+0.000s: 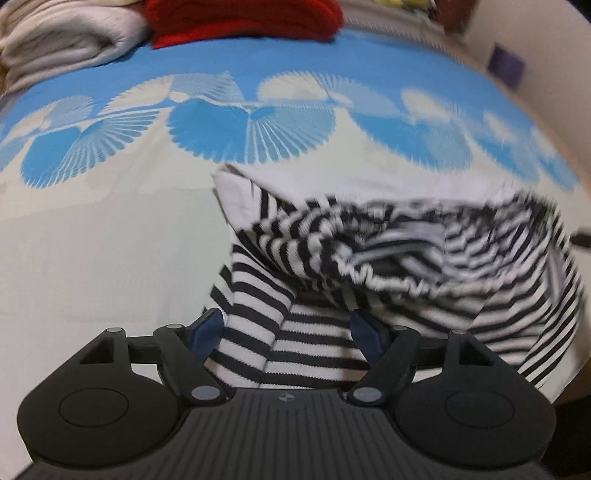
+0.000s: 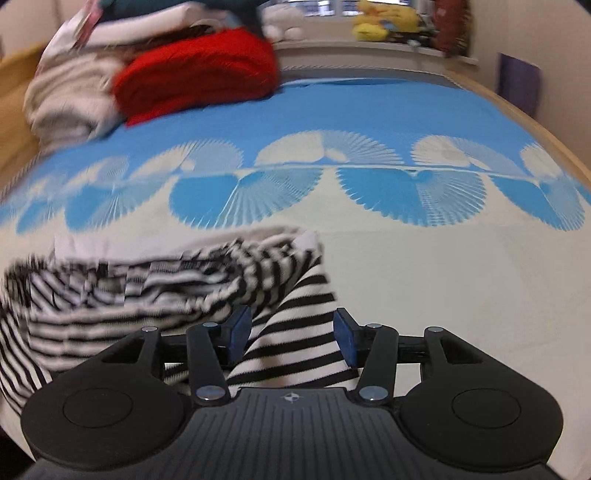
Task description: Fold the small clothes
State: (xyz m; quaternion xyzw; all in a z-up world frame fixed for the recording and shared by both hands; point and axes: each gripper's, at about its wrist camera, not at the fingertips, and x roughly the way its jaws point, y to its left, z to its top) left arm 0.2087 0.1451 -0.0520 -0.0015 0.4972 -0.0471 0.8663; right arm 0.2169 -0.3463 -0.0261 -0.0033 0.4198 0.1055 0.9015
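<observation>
The left gripper [image 1: 286,334] stands released, its blue pads [image 1: 207,328] spread wide. Between them lies a fold of the black-and-white striped garment [image 1: 369,251], and neither pad presses on it. From there the garment runs away from the gripper and to the right in a bunched, rumpled heap with a wavy hem across its middle; a plain white part of it [image 1: 236,195] shows at the far left corner of the heap.

The right gripper [image 2: 291,336] is likewise released, its jaws parted. A striped flap of the same garment [image 2: 295,332] lies in the gap; whether the left blue pad [image 2: 238,328] brushes the cloth cannot be told, and the right pad stands clear of it. In this view the bulk of the garment piles up to the left of the gripper, blurred.

The garment rests on a bedspread [image 2: 443,280], on its cream part, with a band of blue and white fan shapes [image 2: 332,173] just beyond the garment and plain blue further off. Well beyond the garment, at the far left of the bedspread, sits a red folded cloth [image 2: 199,70] beside a pile of cream blankets [image 2: 66,99]. On a ledge past the bed is a yellow soft toy [image 2: 384,20].
</observation>
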